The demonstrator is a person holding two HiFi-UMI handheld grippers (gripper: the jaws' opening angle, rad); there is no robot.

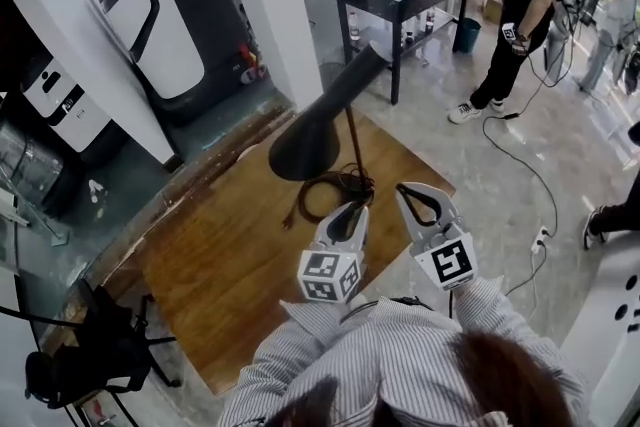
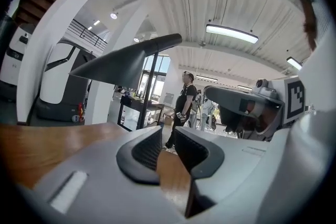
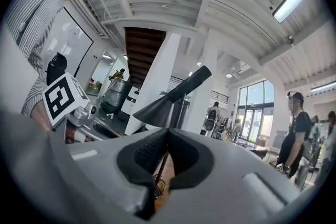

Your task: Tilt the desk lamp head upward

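Desk lamp (image 1: 345, 80) on the wooden table (image 1: 220, 260), ahead of both tools; left gripper (image 1: 356, 209) jaws parted and empty, right gripper (image 1: 402, 188) jaws pressed together; best brace the stem (image 1: 355, 143) and raise the head (image 1: 312, 133) slowly

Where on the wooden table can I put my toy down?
The wide bare wood of the table, left of the lamp shade and down to the near edge, is free. It is crowded by the lamp's stem and the coiled cord.
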